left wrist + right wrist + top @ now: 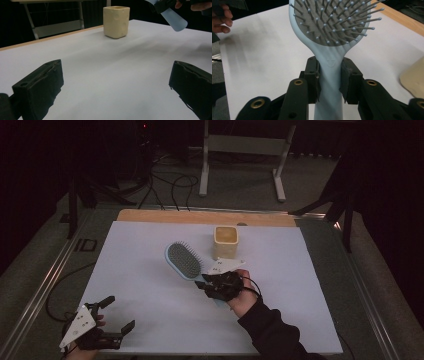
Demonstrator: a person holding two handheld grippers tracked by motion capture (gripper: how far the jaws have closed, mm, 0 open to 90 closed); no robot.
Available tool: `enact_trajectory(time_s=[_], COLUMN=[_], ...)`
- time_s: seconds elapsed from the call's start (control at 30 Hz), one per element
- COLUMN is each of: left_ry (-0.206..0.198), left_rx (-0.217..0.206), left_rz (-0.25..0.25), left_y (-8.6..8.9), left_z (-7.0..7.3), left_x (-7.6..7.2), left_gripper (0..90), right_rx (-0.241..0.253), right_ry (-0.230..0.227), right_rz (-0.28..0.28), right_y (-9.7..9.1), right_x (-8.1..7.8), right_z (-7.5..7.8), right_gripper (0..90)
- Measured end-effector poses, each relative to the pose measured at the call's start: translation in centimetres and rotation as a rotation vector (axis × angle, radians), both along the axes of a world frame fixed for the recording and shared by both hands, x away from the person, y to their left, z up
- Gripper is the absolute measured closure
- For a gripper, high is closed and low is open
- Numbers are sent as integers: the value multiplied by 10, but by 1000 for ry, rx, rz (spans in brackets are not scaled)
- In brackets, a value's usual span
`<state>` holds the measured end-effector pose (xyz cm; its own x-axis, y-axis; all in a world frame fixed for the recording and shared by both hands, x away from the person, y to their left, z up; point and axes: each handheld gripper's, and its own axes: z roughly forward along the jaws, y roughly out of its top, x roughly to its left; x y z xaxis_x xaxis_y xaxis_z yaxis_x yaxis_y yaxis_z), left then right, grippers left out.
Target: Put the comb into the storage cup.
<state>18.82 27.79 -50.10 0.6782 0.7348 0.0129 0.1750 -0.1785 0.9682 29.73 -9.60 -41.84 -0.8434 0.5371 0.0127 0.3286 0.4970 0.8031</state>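
Above white table: hairbrush in right hand-held gripper

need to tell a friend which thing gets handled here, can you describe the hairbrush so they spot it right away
On the white sheet covering the table, look near the middle, just left of the cream square cup. The hairbrush is pale blue with an oval grey pad of ball-tipped bristles facing up. Its handle is clamped in the right gripper, unlike the cup, which stands free.

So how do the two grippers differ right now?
The right gripper is shut on the light blue hairbrush by its handle; the left gripper is open with nothing between its jaws. The right one is near the cream cup, the left at the table's near edge. Both have black jaws.
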Motion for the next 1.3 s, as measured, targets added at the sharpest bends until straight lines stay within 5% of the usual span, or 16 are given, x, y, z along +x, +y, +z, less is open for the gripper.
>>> enact_trajectory(time_s=[0.5, 1.3], left_ry=[4, 7], left_rx=[0, -1], left_rz=[-1, -1], left_y=[-1, 0], left_z=[-1, -1], left_x=[0, 1], left_gripper=[0, 0], right_rx=[93, 239], right_ry=[-58, -150], right_rz=[-43, -136], right_y=[-14, -36], right_x=[7, 45], right_z=[13, 41], right_gripper=[703, 703])
